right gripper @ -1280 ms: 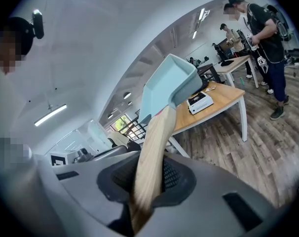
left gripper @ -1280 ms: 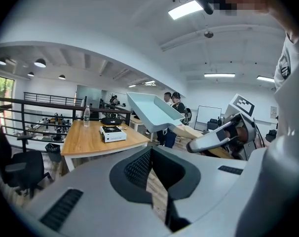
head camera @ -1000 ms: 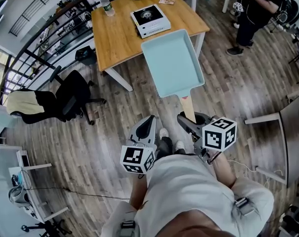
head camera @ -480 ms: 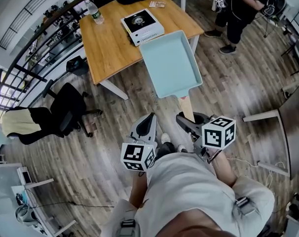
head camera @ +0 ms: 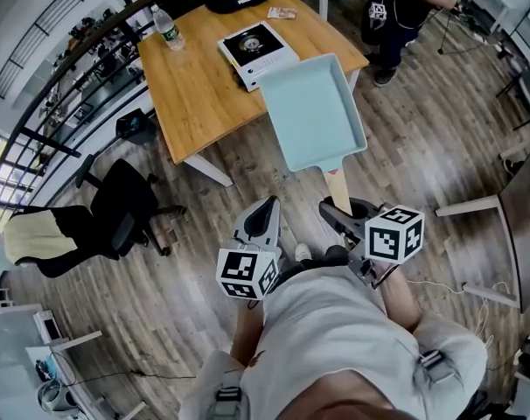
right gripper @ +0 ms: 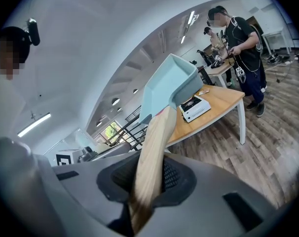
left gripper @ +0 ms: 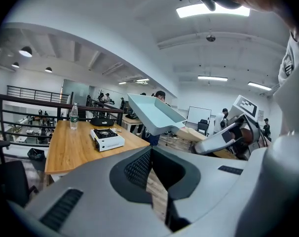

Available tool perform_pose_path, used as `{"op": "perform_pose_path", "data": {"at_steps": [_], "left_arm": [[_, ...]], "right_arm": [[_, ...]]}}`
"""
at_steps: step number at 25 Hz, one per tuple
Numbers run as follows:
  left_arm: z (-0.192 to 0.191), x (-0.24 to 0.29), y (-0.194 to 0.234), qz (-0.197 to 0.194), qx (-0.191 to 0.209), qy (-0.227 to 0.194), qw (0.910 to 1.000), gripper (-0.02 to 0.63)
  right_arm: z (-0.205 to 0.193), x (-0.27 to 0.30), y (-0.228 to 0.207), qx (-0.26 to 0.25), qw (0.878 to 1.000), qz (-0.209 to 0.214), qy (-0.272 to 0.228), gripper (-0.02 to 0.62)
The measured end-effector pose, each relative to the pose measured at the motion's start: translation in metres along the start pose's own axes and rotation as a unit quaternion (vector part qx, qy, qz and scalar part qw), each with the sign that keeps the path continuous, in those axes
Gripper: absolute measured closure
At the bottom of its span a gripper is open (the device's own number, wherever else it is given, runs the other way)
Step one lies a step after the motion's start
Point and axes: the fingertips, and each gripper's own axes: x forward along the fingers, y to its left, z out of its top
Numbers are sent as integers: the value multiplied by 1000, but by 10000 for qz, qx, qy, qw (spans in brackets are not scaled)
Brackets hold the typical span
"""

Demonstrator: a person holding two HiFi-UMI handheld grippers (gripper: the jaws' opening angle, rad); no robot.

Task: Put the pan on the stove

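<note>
Pan [head camera: 313, 112] is up in the air, not on the stove [head camera: 258, 49] yet. In the head view its far corner overlaps the worktop [head camera: 199, 86] edge right by the stove. Right gripper [head camera: 342, 217] is clamped on the pan's wooden handle [head camera: 338, 186], jaws only a little apart. Left gripper [head camera: 263, 220] holds nothing and looks pretty much closed, though a sliver of floor [head camera: 204, 234] shows through.

Corner of stove [head camera: 250, 45] behind pan [head camera: 316, 112]
</note>
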Motion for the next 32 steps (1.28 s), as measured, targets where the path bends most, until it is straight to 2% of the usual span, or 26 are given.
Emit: {"op": "perform_pose_path", "data": {"at_steps": [10,32], "left_arm": [[8,24,20,-68,-97,27,9999,588],[45,133,50,457,-212,26,9987,588]], "right_arm": [[21,27,-13,44,9999,-19,103,523],[109,67,-91,-44,9979,382,513,523]]}}
